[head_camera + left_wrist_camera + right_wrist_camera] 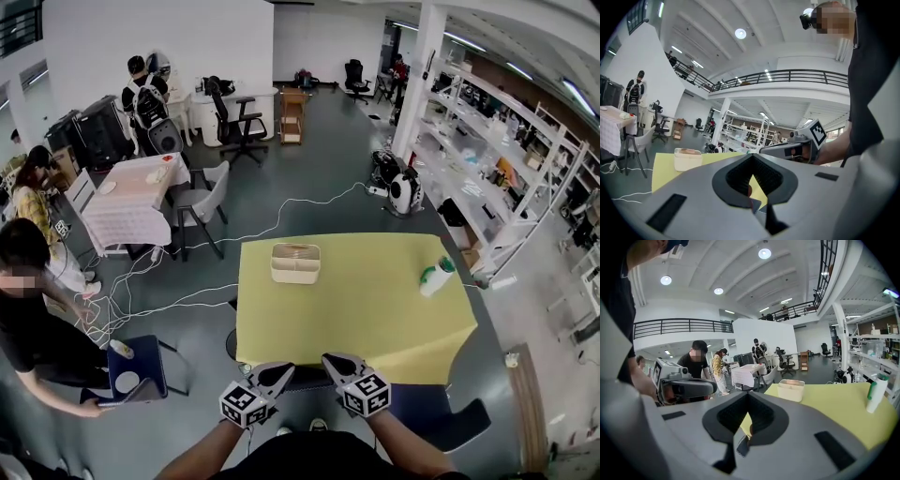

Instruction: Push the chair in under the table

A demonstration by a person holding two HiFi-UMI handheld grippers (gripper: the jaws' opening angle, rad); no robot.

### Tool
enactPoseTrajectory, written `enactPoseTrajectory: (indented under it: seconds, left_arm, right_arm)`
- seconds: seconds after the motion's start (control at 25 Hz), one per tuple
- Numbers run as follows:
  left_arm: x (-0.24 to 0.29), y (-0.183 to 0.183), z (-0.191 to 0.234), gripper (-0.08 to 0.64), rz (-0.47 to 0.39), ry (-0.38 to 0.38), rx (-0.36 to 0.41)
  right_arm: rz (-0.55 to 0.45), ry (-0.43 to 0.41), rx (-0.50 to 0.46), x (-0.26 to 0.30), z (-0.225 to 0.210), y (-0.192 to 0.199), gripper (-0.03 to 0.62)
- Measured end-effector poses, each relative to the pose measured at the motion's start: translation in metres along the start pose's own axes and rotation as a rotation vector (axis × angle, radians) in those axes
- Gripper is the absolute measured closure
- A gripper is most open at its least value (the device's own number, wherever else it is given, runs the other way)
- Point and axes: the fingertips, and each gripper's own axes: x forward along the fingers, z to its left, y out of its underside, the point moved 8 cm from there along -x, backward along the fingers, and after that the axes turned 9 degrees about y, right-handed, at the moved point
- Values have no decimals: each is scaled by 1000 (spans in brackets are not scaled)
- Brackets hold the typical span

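- Nearest, 2 bare forearms come in from the bottom edge, each holding 1 of the 2 grippers, side by side and close to each other at the near edge of the desk (356, 319).
- On the left gripper (279, 371) the fingers (693, 197) are pressed together at their tips, with nothing pinched between them; only a sliver of yellow desk shows through the gap behind the tips.
- On the right gripper (333, 362) the fingers (825, 427) are pressed together in the same way, and they too carry nothing.
- 1 dark blue chair (441, 412) sits near right, just beyond the right forearm, with its far part under the desk's near edge. Whether a gripper touches it cannot be told.
- 1 yellow-covered desk carries 2 things: 1 cream tub (295, 262) toward its far left and 1 white bottle (436, 277) with a green top, upright, toward its far right. They are well apart.
- 1 other blue chair (141, 366) stands on the floor to the left, with 2 small pale items on its seat.
- 3 people (33, 309) are on the left side, and 1 of them reaches toward that other chair.
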Motion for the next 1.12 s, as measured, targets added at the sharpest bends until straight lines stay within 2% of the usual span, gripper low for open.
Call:
enactPoseTrajectory:
  seconds: [0.24,0.68,0.88,1.12]
  left_arm:
    - [-13,21,1,552,3,-9,-24]
    - [-25,22,-20,552,-15,-44,-20]
    - [-23,25,-41,552,-31,-66,-22]
    - [-14,38,-81,552,-29,-87,-28]
  right_arm:
    - [4,33,25,-6,7,18,578]
    - [-7,29,25,-19,15,18,578]
    - [-18,1,16,-40,19,24,578]
    - [-18,11,41,-86,12,43,578]
